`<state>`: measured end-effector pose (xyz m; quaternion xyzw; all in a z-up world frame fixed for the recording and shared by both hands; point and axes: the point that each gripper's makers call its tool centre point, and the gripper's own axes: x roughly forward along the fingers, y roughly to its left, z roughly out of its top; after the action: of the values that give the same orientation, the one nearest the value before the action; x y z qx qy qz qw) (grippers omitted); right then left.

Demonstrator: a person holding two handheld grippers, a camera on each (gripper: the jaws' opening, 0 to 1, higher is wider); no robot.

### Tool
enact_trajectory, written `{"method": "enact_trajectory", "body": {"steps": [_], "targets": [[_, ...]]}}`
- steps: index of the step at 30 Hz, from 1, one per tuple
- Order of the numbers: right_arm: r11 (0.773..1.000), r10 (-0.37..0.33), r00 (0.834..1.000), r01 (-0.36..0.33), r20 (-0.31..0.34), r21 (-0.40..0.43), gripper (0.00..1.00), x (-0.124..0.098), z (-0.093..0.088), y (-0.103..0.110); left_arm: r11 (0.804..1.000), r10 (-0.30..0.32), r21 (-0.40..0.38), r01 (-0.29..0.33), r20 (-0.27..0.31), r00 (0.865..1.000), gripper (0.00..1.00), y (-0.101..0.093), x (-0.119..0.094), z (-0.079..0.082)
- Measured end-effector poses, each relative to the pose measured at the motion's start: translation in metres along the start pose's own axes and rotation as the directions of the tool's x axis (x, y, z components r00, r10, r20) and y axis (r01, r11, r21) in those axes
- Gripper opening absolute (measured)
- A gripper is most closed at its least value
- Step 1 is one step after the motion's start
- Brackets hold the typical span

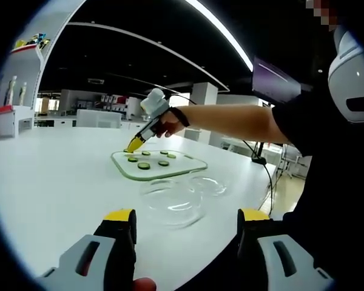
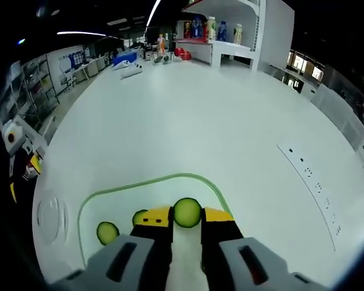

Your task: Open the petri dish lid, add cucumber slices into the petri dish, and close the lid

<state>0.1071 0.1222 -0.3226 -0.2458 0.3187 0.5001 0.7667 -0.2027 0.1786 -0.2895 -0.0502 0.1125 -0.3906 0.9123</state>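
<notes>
Cucumber slice point(image 2: 187, 213) between right tool point(image 2: 187, 217) tips

White table point(image 1: 54, 182): wide bare surface to the left of the glass board point(image 1: 159, 165). Petri dish point(image 1: 173, 203) and its lid point(image 1: 207, 185) lie just beside the board's near edge, between it and the left gripper point(image 1: 185, 227), jaws apart. Person's arm point(image 1: 230, 121) spans the right side above the board. Right gripper point(image 2: 187, 219) stands over the board, cucumber slice point(image 2: 186, 212) between its tips.
</notes>
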Motion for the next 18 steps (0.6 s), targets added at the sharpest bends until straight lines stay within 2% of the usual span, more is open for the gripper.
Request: {"method": "enact_trajectory", "body": {"steps": [11,18], "targets": [[1.0,0.012,1.0,-0.012,0.011,-0.021,0.18,-0.019,-0.001,0.01,1.0,-0.008,0.001,0.008,-0.002,1.0,0.67,-0.004,0.002,0.0],[0.999,0.011,1.0,-0.01,0.03,-0.039,0.18,-0.044,-0.011,0.02,1.0,-0.006,0.008,0.006,-0.001,1.0,0.67,-0.005,0.003,0.003]]}}
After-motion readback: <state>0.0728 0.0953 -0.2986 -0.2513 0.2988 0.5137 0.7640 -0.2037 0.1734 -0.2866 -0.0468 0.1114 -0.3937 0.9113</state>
